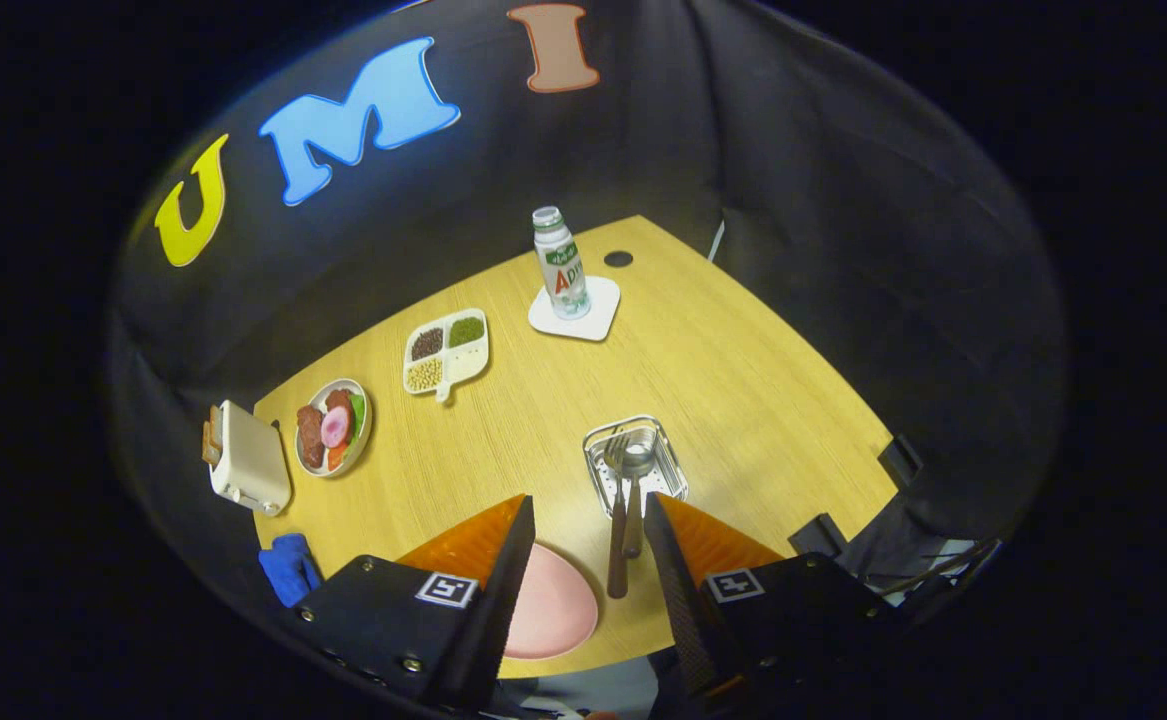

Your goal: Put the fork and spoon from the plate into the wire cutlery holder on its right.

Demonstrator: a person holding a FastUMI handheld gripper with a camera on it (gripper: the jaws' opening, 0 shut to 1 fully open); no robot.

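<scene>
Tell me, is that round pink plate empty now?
Empty, as far as it shows: the round pink plate has a bare surface, though a finger hides part. The fork and spoon sit in the wire holder beyond the open gripper.

Tool (pixel 588 540) fingers apart, holding nothing

Toaster (pixel 248 462), bottle (pixel 560 262), divided dish (pixel 446 353), etc.

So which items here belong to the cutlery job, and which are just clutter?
Job: fork, spoon, both already in the wire cutlery holder; pink plate; open gripper, holding nothing.
Clutter: bottle on coaster, divided dish, food plate, toaster, blue cloth.
</scene>
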